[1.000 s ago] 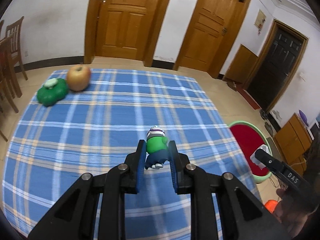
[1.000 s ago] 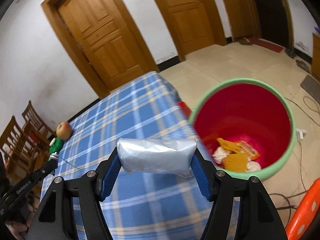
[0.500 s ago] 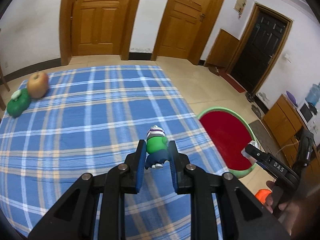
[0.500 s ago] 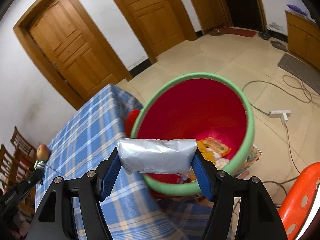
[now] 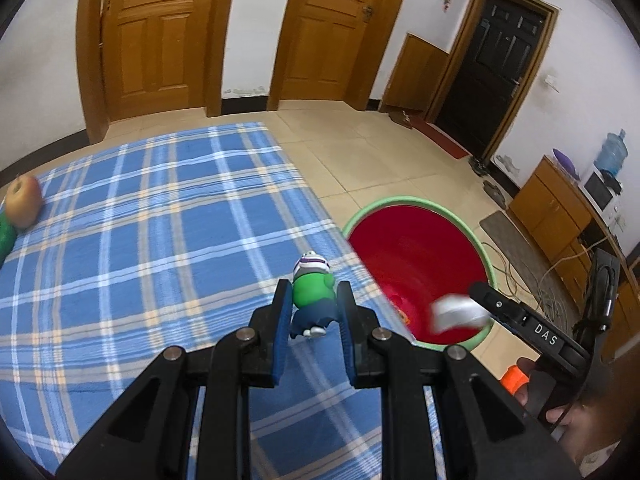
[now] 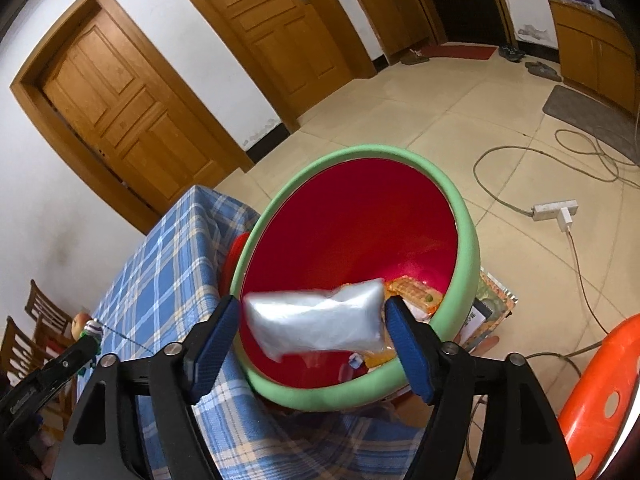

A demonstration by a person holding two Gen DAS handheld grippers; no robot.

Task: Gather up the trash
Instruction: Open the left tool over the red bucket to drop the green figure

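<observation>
My right gripper (image 6: 310, 334) is open above the near rim of the red bin with a green rim (image 6: 466, 220). A silver foil packet (image 6: 316, 326), blurred, hangs loose between its fingers with gaps on both sides, over the bin's mouth. Several wrappers (image 6: 412, 290) lie at the bin's bottom. In the left wrist view the bin (image 5: 404, 201) stands right of the table, with the packet (image 5: 458, 314) at the right gripper's tip. My left gripper (image 5: 314, 308) is shut on a small green toy figure (image 5: 314, 288) above the blue plaid tablecloth (image 5: 140, 240).
An apple (image 5: 22, 200) and a green object (image 5: 6, 238) sit at the table's far left. An orange stool (image 6: 596, 400) stands right of the bin. Cables and a power strip (image 6: 554, 210) lie on the floor. Wooden chairs (image 6: 36, 320) stand beyond the table.
My right gripper moved from over the table to over the bin, then opened; the foil packet has come loose and is tilting. The left gripper swung right with the toy figure.
</observation>
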